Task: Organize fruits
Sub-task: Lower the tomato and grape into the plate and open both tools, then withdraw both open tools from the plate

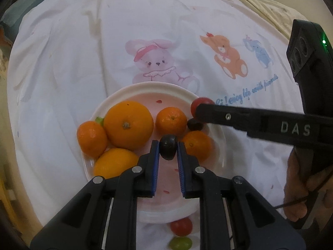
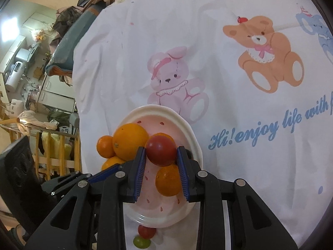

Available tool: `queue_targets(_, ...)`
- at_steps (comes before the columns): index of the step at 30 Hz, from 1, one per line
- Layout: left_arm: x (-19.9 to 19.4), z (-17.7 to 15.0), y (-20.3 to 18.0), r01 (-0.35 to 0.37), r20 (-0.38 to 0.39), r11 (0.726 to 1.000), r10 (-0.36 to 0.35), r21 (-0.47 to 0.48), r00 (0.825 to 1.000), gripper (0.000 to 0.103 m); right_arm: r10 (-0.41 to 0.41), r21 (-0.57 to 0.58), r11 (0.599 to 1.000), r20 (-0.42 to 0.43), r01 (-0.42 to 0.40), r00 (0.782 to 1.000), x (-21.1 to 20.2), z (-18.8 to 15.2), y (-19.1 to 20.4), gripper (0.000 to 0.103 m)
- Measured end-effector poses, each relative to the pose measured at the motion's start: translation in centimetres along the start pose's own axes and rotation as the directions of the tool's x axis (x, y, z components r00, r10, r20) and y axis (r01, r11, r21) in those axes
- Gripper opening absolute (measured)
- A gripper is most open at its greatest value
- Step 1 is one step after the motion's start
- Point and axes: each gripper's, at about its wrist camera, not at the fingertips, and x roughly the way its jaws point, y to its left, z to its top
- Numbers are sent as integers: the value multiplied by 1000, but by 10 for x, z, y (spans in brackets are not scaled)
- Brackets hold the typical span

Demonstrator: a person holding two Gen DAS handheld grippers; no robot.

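We see a white cloth (image 1: 83, 62) printed with cartoon animals spread beneath a pink plate (image 1: 149, 91), the landmark for everything here. On the plate sit a big orange (image 1: 128, 124) and four small oranges (image 1: 171, 119), grouped, we judge, to gather the fruit in one dish. Our left gripper (image 1: 168, 149) hangs over the plate's middle, pinching a dark grape (image 1: 167, 146); our right gripper (image 2: 160, 156), over the plate's right side, is clamped on a red grape (image 2: 161, 151), both likely bound for the plate. The oranges crowd the landing room. Another dark grape (image 1: 194, 124) lies near the plate's right rim. A red fruit (image 1: 181, 227) and a green grape (image 1: 180, 243) wait just off its near rim.
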Motion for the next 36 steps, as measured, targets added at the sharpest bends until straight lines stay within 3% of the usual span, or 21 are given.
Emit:
queue_targets(8,9,-1,2,-27,-27,1000,27,-15,999,15,-40,-27,999,-2,40,999,3,-1,1,33)
queue_targets(16,7,-1,7,-9,-30,999,8,-52,1000,15,-63,-28,998,5,63,998,5,-3,0,35)
queue_targets(18,6,-1,8,-8,-28,998,6,-60,1000,20,-62,-33,997,7,63,998,5,-3,0,35)
queue_targets(20,3,-1,9,-9,-21,998,8,-68,1000,41,-52,-41,998,10,52,999,4,-3,2,35)
queue_targets(22,-2,0,10,-12,-1,997,12,-76,1000,52,-44,-46,998,11,45,999,3,-2,4,35)
queue_targets(26,-10,1,10,-8,22,997,10,-81,1000,66,-14,-30,999,19,14,1000,-1,-1,1,36)
queue_targets(29,-15,1,15,4,37,995,0,-104,999,67,7,-5,1000,37,-7,999,-7,0,-3,55)
queue_targets(36,-24,-1,26,2,55,988,7,-152,998,72,27,12,1000,76,-28,997,-23,2,-4,55)
